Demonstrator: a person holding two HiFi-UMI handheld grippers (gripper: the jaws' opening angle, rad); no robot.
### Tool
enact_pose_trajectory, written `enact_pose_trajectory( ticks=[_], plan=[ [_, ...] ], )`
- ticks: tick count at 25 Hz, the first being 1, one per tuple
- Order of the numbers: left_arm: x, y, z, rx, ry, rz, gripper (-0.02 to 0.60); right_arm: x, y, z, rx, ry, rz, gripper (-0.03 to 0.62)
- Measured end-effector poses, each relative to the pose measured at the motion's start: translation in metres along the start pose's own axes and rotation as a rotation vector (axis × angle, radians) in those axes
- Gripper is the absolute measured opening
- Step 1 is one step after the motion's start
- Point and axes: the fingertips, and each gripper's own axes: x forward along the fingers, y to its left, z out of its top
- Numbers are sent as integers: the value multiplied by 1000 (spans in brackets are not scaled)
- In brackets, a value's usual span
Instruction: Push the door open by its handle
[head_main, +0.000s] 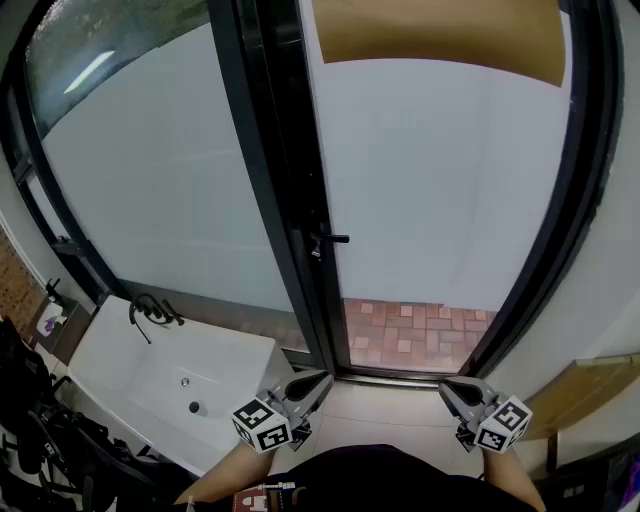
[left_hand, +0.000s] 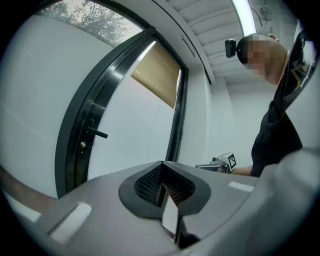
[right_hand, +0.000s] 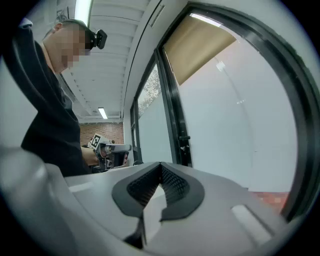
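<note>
While both are held low and near, well apart from the door (head_main: 440, 180), the left tool (head_main: 322, 380) and right tool (head_main: 446, 389) are each clenched on nothing, with the black handle (head_main: 333, 239) projecting at the door's left edge, farther off.

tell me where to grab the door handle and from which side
Grip the free end of the door handle: a short black lever jutting level, rightward from the frame. Probably come front-on, jaws above and below it; the right gripper is shut, so open it first.
</note>
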Motion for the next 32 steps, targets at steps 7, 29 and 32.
enact_pose_trajectory(
  ticks=[7, 29, 32],
  plan=[
    [14, -2, 11, 21, -6, 95, 0, -1, -35, 1, 7, -1, 47, 0],
    [-50, 197, 67, 83, -69, -15, 0, 284, -77, 124, -325, 154, 49, 150],
    [-45, 216, 84, 90, -72, -33, 0, 322, -96, 145, -374, 206, 38, 150]
  ],
)
